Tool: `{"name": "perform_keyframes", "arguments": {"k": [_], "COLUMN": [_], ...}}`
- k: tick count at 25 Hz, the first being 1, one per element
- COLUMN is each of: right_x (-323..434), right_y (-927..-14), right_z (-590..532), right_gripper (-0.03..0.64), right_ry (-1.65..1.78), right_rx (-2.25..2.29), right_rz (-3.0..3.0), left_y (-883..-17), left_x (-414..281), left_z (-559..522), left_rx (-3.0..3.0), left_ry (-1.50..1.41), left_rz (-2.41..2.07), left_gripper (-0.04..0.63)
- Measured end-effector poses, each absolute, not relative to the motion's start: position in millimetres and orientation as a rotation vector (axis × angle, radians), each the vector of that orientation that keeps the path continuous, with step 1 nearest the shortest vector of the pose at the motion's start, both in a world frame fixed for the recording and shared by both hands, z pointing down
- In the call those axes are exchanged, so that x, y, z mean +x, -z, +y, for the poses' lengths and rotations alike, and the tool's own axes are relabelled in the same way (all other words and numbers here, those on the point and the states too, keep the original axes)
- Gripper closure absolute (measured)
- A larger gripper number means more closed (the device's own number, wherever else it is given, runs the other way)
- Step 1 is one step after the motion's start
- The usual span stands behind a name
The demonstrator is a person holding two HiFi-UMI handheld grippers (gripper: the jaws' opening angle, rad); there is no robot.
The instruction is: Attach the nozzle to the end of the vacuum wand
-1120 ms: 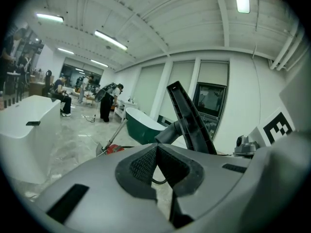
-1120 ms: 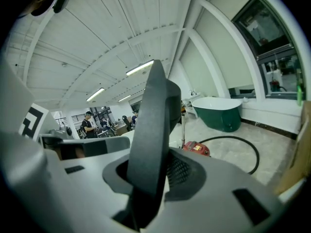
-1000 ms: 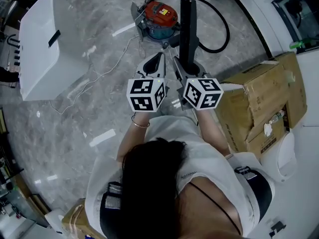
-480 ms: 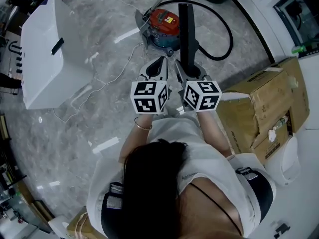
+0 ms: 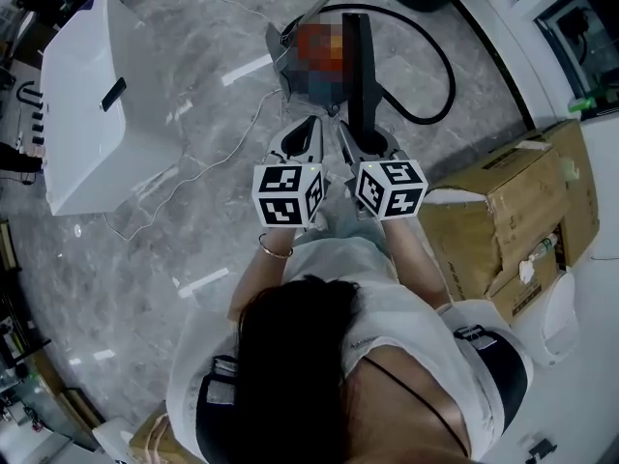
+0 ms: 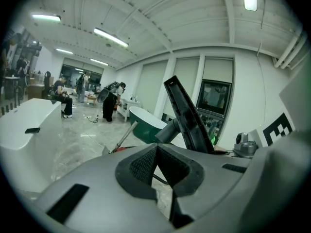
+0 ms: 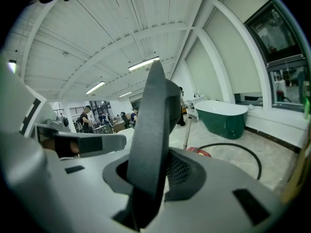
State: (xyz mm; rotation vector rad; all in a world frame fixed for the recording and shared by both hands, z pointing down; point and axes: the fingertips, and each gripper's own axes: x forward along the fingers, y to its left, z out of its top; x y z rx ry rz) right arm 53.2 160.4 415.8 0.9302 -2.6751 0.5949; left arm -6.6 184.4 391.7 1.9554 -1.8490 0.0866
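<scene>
A long black nozzle (image 5: 359,61) stands up from my right gripper (image 5: 364,135), which is shut on its lower end; in the right gripper view the nozzle (image 7: 154,130) fills the gap between the jaws. My left gripper (image 5: 310,124) is beside it on the left, shut and empty, its pads (image 6: 146,166) pressed together. Ahead on the floor is the red vacuum cleaner (image 7: 199,152), partly hidden under a mosaic patch in the head view. Its metal wand (image 5: 311,8) slants up and away, also seen as the wand (image 7: 186,132). A black hose (image 5: 431,61) loops to the right.
A white bathtub (image 5: 87,95) stands at the left, with a white cable (image 5: 184,167) trailing over the marble floor. Cardboard boxes (image 5: 503,206) stand close on the right. A dark green bathtub (image 7: 228,118) is beyond the vacuum. People (image 6: 109,103) are far back in the room.
Both grippers and the nozzle have moved forward toward the vacuum, which now lies nearer in the head view. The grip on the nozzle is unchanged.
</scene>
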Motion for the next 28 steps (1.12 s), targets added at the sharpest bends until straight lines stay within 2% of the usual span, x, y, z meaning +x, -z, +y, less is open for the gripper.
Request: {"name": "perform_keyframes", "arguments": {"k": [28], "right_x": [59], "right_y": [-421], "right_z": [59], "right_gripper": [0.503], "right_ry": [-0.625], "right_rx": [0.901], "right_rz": [-2.662], "left_y": [-415], "left_x": [-6], "left_z": [84], "left_rx": [1.875], "left_ry": [-0.087], "left_rz": [-1.879], "left_gripper": [0.592]}}
